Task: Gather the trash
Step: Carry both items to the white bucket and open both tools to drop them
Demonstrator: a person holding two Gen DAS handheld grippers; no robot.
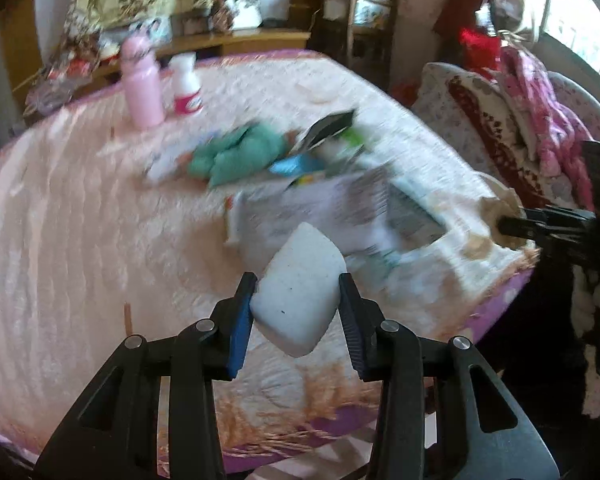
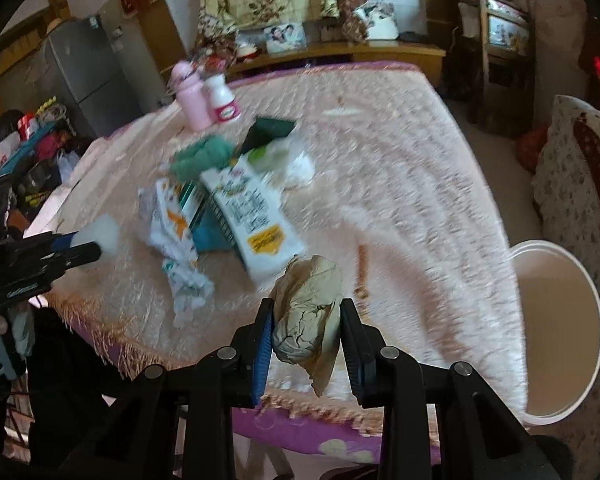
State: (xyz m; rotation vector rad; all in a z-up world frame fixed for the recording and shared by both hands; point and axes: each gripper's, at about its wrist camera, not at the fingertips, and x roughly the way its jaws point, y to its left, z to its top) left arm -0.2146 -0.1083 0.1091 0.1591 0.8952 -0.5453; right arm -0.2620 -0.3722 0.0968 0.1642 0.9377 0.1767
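On the pink bed [image 1: 80, 208] (very messy), the left tool [image 1: 298, 294] grips a white block [image 1: 300, 292]; the right tool [image 2: 308, 328] grips crumpled paper [image 2: 308, 312].

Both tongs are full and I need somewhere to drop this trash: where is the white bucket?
In the right wrist view the white bucket stands on the floor at the right, beside the table's edge.
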